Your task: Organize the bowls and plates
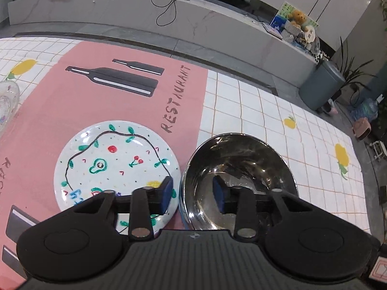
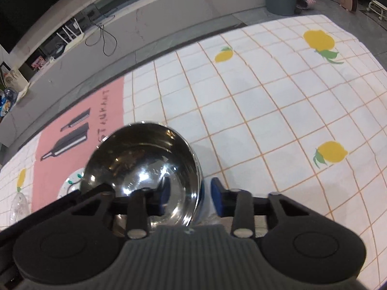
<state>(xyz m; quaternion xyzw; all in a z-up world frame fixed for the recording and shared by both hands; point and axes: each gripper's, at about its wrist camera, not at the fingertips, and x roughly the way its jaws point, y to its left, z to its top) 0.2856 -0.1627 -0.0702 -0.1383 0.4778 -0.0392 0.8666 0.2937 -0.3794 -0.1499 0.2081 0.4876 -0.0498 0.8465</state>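
A shiny steel bowl (image 1: 241, 159) stands on the checked tablecloth. Just left of it, a white plate (image 1: 116, 164) painted with fruit and leaves lies on the pink placemat (image 1: 72, 111). My left gripper (image 1: 192, 194) is open and straddles the bowl's left rim, one pad over the plate's right edge and the other inside the bowl. My right gripper (image 2: 190, 194) is open astride the bowl's (image 2: 145, 159) right rim, one pad inside and one outside. Something pale shows under that rim; I cannot tell what it is. A sliver of the plate (image 2: 70, 183) peeks out behind the bowl.
A cut-glass dish (image 1: 7, 101) sits at the table's left edge, also visible as the glass dish (image 2: 19, 205) in the right wrist view. Beyond the table's far edge run a marble ledge (image 1: 217, 19) and a grey bin (image 1: 321, 84). Lemon-print cloth (image 2: 290, 111) stretches to the bowl's right.
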